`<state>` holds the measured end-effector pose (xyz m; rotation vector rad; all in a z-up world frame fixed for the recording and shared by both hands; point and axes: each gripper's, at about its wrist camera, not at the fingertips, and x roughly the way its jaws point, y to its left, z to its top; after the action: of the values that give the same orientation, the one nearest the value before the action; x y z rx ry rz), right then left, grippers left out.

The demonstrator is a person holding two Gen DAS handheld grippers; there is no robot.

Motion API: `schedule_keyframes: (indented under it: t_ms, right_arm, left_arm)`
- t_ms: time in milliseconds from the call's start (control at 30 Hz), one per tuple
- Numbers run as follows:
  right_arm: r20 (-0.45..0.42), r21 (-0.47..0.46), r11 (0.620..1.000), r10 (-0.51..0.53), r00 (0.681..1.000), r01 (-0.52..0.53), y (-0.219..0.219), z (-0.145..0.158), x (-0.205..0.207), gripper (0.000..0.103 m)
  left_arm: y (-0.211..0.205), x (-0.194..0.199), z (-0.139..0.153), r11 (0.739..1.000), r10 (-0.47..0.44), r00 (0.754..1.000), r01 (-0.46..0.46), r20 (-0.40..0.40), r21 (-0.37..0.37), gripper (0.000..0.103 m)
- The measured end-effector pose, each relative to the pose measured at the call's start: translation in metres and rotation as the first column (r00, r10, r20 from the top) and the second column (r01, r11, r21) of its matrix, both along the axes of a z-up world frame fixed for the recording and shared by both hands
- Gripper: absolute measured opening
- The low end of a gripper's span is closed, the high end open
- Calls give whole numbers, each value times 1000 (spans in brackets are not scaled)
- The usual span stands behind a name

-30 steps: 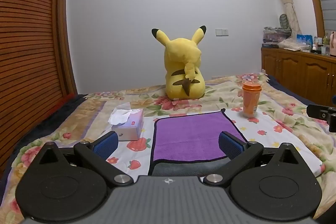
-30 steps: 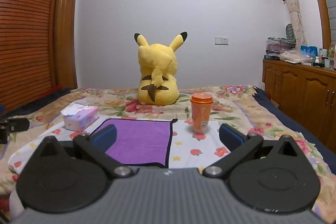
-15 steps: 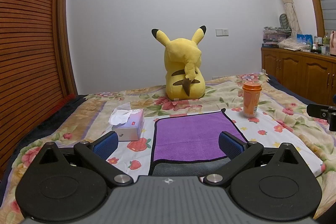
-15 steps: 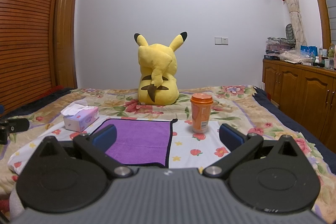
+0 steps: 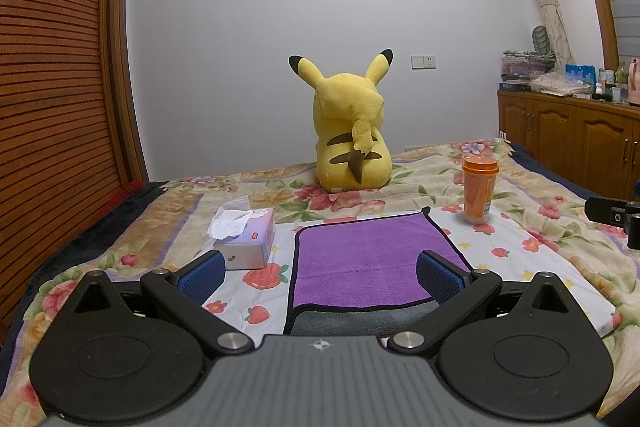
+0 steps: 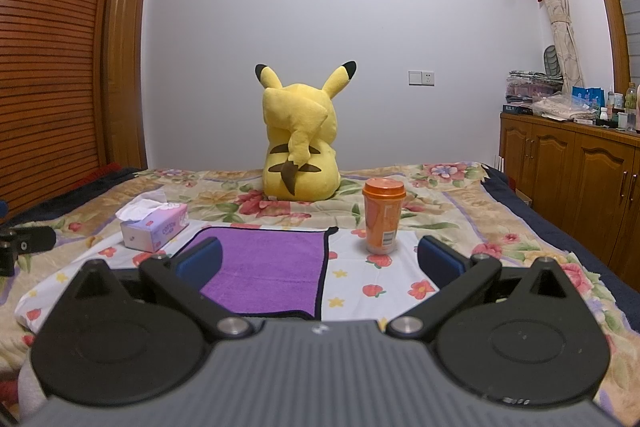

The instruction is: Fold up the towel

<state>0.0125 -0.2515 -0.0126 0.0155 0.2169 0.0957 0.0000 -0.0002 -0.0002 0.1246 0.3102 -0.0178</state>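
A purple towel [image 5: 368, 259] with a black hem lies flat on the bed; its near edge shows a grey underside [image 5: 360, 321]. It also shows in the right wrist view [image 6: 272, 267]. My left gripper [image 5: 320, 273] is open and empty, hovering over the towel's near edge. My right gripper [image 6: 320, 263] is open and empty, above the towel's near right corner. Neither touches the towel.
A tissue box [image 5: 244, 241] sits left of the towel, an orange cup [image 5: 479, 195] right of it, and a yellow plush [image 5: 352, 143] behind. The bed has a floral cover [image 5: 540, 239]. A wooden cabinet [image 6: 580, 183] stands at the right, a slatted wardrobe [image 5: 52, 87] at the left.
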Motion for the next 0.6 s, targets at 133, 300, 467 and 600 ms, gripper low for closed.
schedule_keyframes:
  t_ms: [133, 300, 467, 600]
  right_arm:
    - [1, 0, 1000, 0, 1000, 0, 0, 0, 0, 103]
    - [0, 0, 1000, 0, 1000, 0, -1, 0, 0, 103]
    - [2, 2, 1000, 0, 1000, 0, -1, -1, 0, 103]
    - [2, 2, 1000, -1, 1000, 1, -1, -1, 0, 103]
  left_arm:
    - [0, 0, 0, 1000, 0, 1000, 0, 1, 1, 103]
    - [0, 0, 0, 1000, 0, 1000, 0, 0, 1, 103]
    - [0, 0, 0, 1000, 0, 1000, 0, 1, 2, 103]
    - [0, 0, 0, 1000, 0, 1000, 0, 1, 2, 103]
